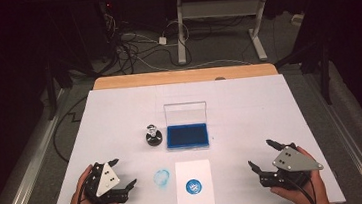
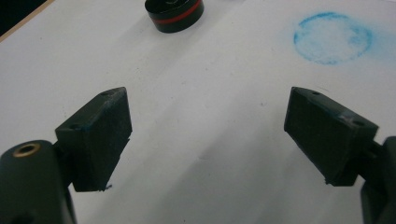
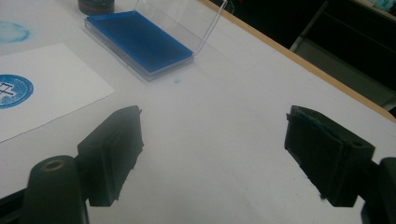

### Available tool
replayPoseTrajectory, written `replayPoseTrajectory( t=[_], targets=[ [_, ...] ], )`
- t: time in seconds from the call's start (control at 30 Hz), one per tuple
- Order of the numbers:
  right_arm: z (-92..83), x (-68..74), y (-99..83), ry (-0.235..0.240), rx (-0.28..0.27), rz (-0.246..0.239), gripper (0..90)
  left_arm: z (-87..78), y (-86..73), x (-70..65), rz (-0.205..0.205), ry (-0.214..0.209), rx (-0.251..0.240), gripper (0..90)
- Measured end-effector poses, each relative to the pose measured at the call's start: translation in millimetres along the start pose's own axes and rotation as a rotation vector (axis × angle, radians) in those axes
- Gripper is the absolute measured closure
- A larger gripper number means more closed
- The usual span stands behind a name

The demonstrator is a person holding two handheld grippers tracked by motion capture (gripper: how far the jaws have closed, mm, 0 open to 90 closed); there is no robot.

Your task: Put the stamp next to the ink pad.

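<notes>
Standing upright on the white worktop (image 1: 251,120), the stamp (image 1: 153,136) is a squat black drum with a red band and a clear knob, just left of the open blue ink pad (image 1: 188,135). Left claw (image 1: 123,173) and right claw (image 1: 261,155) rest spread wide, gripping nothing, well apart from it.

I work at a table (image 1: 120,113) with a white top, and a strip of bare wood (image 1: 181,76) shows along its far edge. Beyond it the room is dark. The floor (image 1: 214,48) is grey, and cables (image 1: 128,47) lie tangled on it, running to a small white box (image 1: 162,40). A second table stands farther back on white legs (image 1: 180,31). Pale rails (image 1: 20,172) run along the floor on both sides of me. Light falls mainly on the tabletop.
</notes>
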State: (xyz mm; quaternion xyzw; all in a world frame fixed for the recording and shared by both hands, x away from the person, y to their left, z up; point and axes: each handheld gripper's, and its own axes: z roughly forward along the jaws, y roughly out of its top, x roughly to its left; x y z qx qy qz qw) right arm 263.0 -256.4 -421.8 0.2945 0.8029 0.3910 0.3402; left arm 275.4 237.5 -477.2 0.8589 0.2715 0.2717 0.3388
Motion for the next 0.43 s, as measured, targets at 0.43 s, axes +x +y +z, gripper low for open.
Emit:
replayPoseTrajectory(
  t=[0.43],
  targets=[
    [-4.1, -2.8, -3.6, -0.004, 0.0, 0.014, 19.7, 4.4, 7.9, -0.2, -0.022, -0.011, -0.012, 14.3]
  ],
)
